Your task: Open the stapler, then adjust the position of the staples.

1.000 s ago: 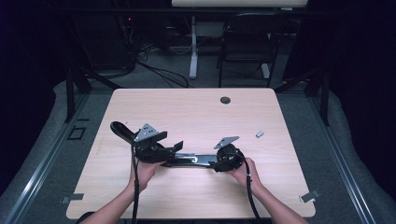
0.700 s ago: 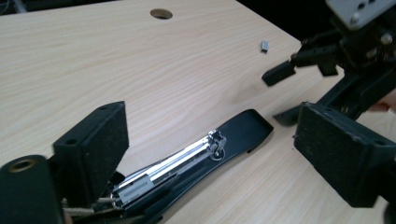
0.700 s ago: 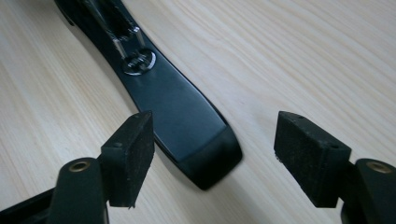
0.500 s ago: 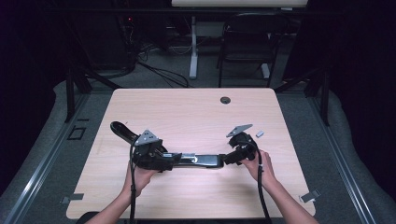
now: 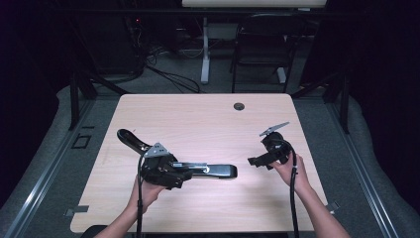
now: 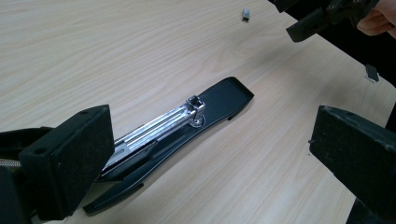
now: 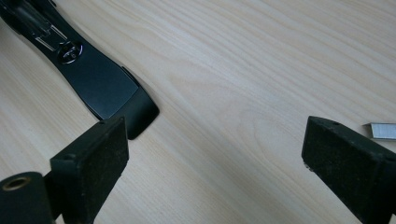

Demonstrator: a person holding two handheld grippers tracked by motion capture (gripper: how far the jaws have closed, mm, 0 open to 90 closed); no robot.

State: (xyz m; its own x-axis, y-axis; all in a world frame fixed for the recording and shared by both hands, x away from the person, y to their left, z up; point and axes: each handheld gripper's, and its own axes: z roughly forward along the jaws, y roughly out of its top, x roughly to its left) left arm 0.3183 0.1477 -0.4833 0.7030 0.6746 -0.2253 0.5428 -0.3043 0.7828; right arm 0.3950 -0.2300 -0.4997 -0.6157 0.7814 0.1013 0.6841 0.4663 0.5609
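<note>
The stapler (image 5: pixel 198 171) lies opened out flat on the desk (image 5: pixel 198 119), at about six o'clock from the desk's middle, near the person's edge. Its black base points toward three o'clock and its hinged top arm (image 5: pixel 131 140) angles away toward ten o'clock. The shiny staple channel (image 6: pixel 156 128) sits bare along the base.

The left gripper (image 5: pixel 171 173) hovers over the hinge end with its fingers (image 6: pixel 70 158) spread wide and released; they have just been opening, and the stapler body runs below the gap, not pressed by either pad. The right gripper (image 5: pixel 257 161) is off at three o'clock from the stapler's tip, apart from it, its fingers (image 7: pixel 91 156) also just opened and holding nothing.

A strip of staples (image 7: pixel 380 130) lies on the bare wood beyond the right gripper, toward two o'clock from the stapler.

The stapler looks stiff and fairly heavy, with smooth, likely slippery plastic. The best hold is probably across the narrow sides of the base near the hinge. The top arm may swing, so it wants steadying. The staple strip looks light, thin and brittle; it should be pinched gently by its long edges.
</note>
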